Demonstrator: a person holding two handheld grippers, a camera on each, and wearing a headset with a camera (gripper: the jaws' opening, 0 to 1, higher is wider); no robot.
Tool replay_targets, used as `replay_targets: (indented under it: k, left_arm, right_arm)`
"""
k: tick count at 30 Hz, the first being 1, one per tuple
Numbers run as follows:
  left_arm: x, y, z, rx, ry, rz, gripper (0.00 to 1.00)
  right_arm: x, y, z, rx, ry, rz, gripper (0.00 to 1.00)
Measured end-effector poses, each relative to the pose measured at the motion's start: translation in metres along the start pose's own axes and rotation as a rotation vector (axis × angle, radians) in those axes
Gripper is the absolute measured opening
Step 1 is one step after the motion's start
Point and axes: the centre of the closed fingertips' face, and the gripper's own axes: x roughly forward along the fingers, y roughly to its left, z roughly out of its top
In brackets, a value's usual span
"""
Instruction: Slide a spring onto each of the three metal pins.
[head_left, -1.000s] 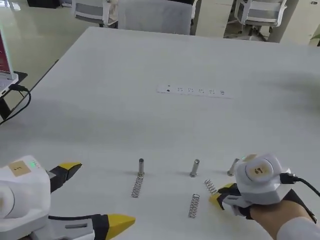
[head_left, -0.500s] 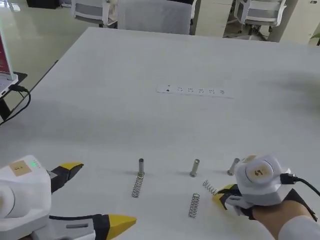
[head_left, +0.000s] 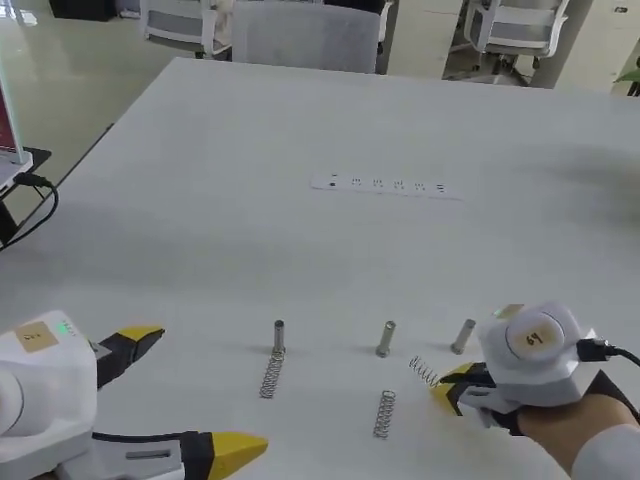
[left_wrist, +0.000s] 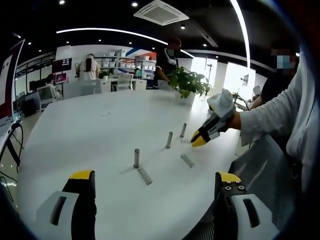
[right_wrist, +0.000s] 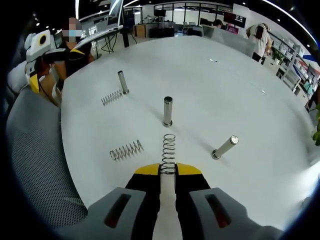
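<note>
Three upright metal pins stand in a row: left pin (head_left: 279, 336), middle pin (head_left: 386, 338), right pin (head_left: 464, 335). One spring (head_left: 270, 374) lies at the left pin's foot. A second spring (head_left: 384, 413) lies in front of the middle pin. My right gripper (head_left: 447, 384) is shut on the near end of a third spring (right_wrist: 169, 150). That spring points toward the middle pin (right_wrist: 167, 111), with the right pin (right_wrist: 224, 147) beside it. My left gripper (head_left: 190, 395) stays wide open near the table's front left, holding nothing, apart from the left pin (left_wrist: 136, 157).
A white power strip (head_left: 385, 185) lies flat mid-table, well behind the pins. Office chairs (head_left: 300, 35) stand along the far edge. A black cable (head_left: 40, 205) hangs off the left side. A person's sleeve (left_wrist: 270, 120) shows at the right of the left gripper view.
The right gripper has shifted slightly right and rolled, and the spring at its tips has moved a little with it. The left gripper has stayed open in place.
</note>
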Motion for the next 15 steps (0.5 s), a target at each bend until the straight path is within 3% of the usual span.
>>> replay_targets:
  k: [15]
  left_arm:
    - [0.005,-0.009,0.008,0.034,0.003,-0.078,0.95]
  right_arm:
    - [-0.032,0.03,0.032,-0.131,-0.046,0.116,0.07]
